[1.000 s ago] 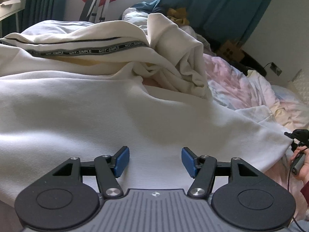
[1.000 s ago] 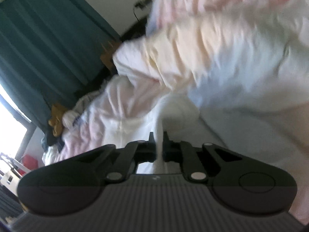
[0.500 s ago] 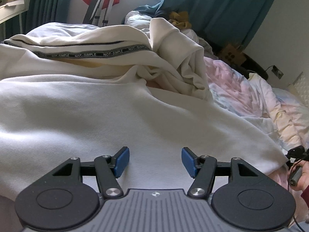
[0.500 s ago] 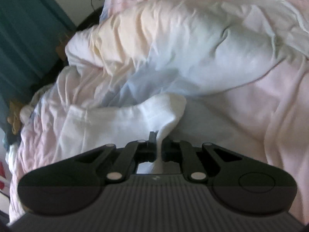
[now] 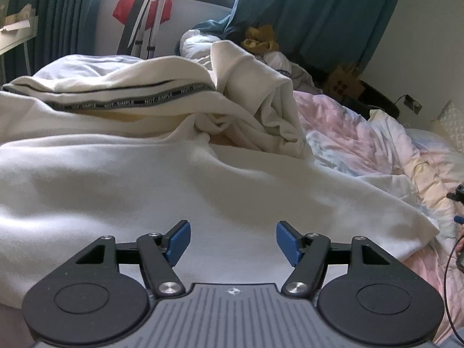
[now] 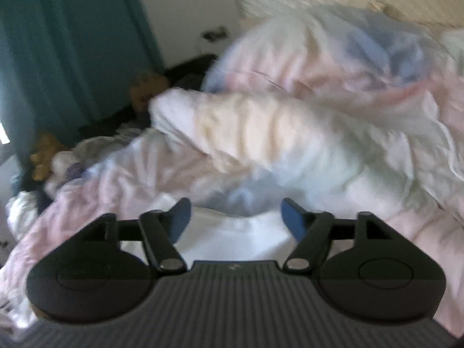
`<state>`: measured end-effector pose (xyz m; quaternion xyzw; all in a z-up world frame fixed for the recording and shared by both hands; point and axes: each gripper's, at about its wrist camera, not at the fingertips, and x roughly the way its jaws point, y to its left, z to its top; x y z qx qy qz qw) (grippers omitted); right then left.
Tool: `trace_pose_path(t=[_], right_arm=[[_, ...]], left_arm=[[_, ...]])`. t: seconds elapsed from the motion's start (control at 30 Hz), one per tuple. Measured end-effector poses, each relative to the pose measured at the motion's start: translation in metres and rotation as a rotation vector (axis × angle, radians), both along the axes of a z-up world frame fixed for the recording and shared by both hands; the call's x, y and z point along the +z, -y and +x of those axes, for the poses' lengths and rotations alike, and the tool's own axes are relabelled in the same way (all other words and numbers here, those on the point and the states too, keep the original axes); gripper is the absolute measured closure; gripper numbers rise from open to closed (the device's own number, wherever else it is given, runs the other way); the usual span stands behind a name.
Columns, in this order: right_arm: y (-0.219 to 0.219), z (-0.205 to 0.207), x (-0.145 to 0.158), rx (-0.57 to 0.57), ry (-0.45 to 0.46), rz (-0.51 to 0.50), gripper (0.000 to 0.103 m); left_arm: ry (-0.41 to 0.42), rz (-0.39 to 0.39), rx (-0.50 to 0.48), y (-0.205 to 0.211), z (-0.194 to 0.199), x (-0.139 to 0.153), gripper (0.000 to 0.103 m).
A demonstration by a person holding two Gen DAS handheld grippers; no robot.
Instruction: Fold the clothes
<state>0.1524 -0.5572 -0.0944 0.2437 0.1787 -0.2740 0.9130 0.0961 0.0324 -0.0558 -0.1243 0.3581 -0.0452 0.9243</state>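
Your left gripper (image 5: 233, 242) hovers over the near part of a white garment (image 5: 203, 191) that lies spread flat across the bed, its blue pads (image 5: 179, 242) well apart with only flat cloth showing below them and nothing pinched; its jaws have just been opening a little wider. The garment's right corner (image 5: 420, 226) ends near the right edge of that view, lying on the pink and pale blue duvet (image 5: 348, 133). Beyond the flat garment, farther away, a cream garment with a dark lettered band (image 5: 130, 103) is heaped up, its folds bunched toward the middle. Teal curtains (image 5: 319, 14) hang at the far wall, with a window between them. Your right gripper (image 6: 235, 219) has just been opening too, and its jaws now stand wide apart with nothing clamped between them; a white piece of cloth (image 6: 232, 237) lies loose just below and between the fingers, though this view is blurred and you cannot tell whether a pad brushes it. Past it the rumpled duvet (image 6: 290, 133) fills the right wrist view, with a teal curtain (image 6: 72, 43) at the far left.
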Motion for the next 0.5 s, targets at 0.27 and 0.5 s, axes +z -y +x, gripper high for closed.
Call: trace_pose_path(t=[0.27, 0.5], right_arm=[[-0.067, 0.007, 0.029, 0.376, 0.081, 0.034, 0.030], [-0.159, 0.053, 0.022, 0.655, 0.043, -0.034, 0.030]], left_arm=[[0.000, 0.074, 0.028, 0.012, 0.017, 0.003, 0.024], [-0.021, 0.109, 0.002, 0.011, 0.031, -0.009, 0.023]])
